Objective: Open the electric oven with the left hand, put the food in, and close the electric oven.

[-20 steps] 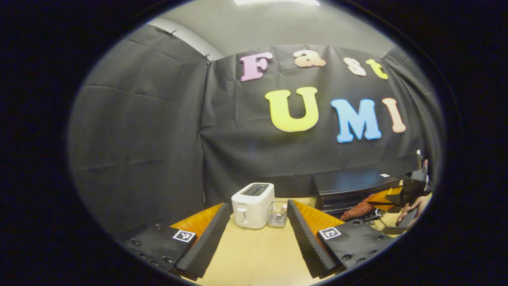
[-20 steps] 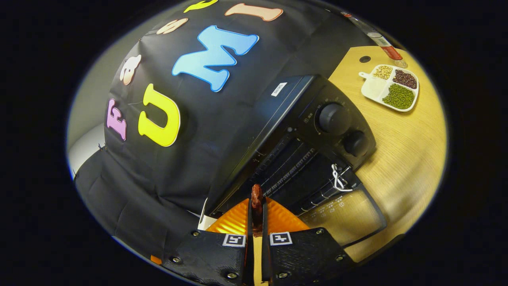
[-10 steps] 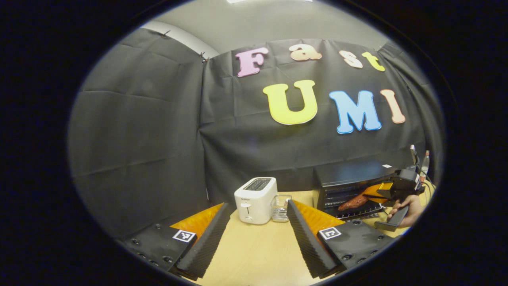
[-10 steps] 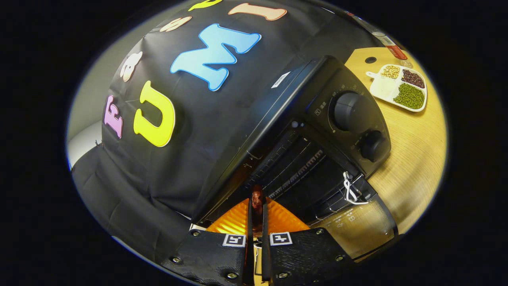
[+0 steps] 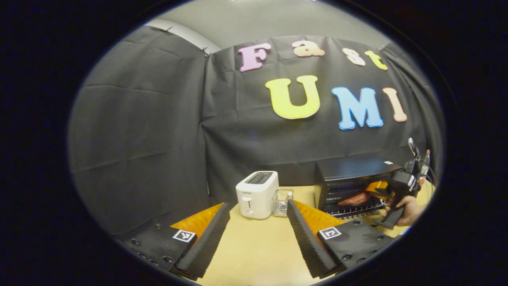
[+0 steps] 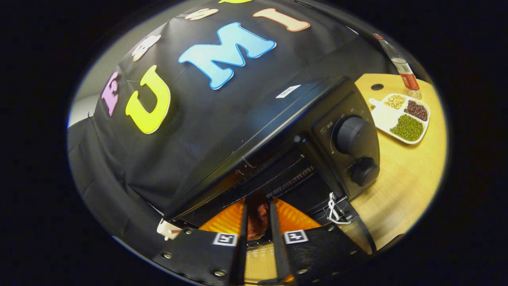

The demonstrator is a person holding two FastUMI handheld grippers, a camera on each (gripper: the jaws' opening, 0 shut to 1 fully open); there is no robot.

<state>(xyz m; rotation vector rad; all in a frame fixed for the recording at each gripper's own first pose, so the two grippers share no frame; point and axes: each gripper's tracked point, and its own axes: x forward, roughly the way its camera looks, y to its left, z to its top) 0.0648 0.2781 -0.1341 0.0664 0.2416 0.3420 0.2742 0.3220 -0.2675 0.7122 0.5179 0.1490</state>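
Observation:
The black electric oven [image 5: 353,174] stands at the back right of the table with its door folded down; in the right gripper view the oven [image 6: 301,119] looms close. A reddish-brown piece of food [image 5: 353,198] lies on the rack inside. My right gripper [image 6: 258,206] reaches into the oven mouth, its fingers parted, with the food [image 6: 258,216] loose between them. In the left gripper view a hand [image 5: 405,204] holds that right gripper [image 5: 377,188]. My left gripper [image 5: 258,204] hovers open over the table, well left of the oven, holding nothing.
A white toaster [image 5: 256,194] and a clear glass container [image 5: 282,202] stand ahead of the left gripper on the wooden table [image 5: 254,246]. Right of the oven sit a divided dish of beans [image 6: 403,119] and a bottle [image 6: 405,71]. A white cord [image 6: 333,206] hangs at the door.
The right gripper pushed deeper into the oven with the food, then its fingers spread apart. The left gripper stayed open, shifting only slightly.

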